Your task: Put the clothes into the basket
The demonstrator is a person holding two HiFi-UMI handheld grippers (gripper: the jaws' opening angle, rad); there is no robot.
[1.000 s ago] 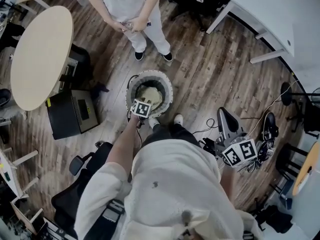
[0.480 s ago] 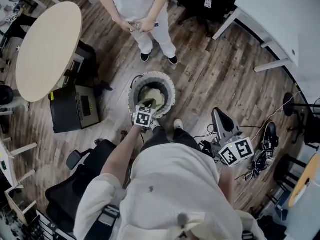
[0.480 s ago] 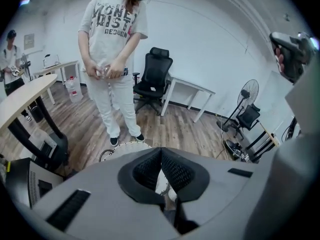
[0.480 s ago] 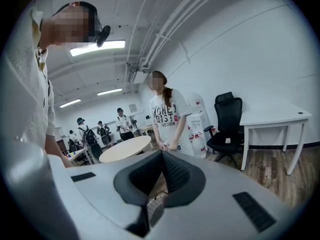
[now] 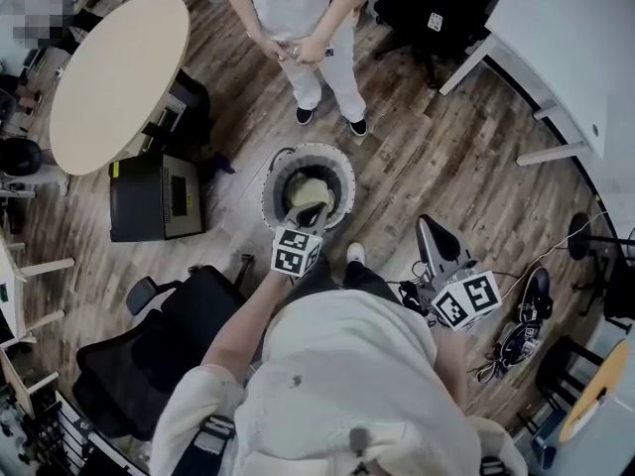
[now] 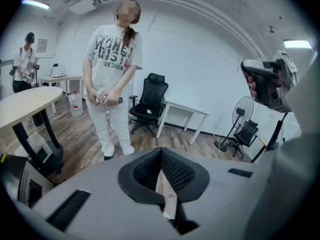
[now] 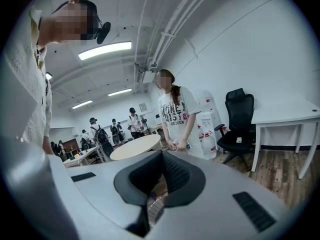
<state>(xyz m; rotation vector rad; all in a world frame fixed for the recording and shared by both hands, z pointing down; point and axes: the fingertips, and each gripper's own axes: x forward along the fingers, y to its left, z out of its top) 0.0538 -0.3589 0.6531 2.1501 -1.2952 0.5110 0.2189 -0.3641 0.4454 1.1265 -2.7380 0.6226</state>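
The round basket stands on the wooden floor in front of my feet. Pale clothes lie inside it. My left gripper hangs above the basket's near rim, shut and holding nothing. In the left gripper view its fingertips meet, with only floor seen behind them. My right gripper is off to the right of the basket, pointing away from me, shut and empty. The right gripper view shows its tips touching.
A person stands just beyond the basket. A round beige table and a black box are at the left, and a black office chair is beside me. A white desk is at the back right, with cables and shoes on the floor.
My left gripper has lifted up out of the basket and back toward me, leaving the pale clothes inside. The right gripper has stayed where it was.
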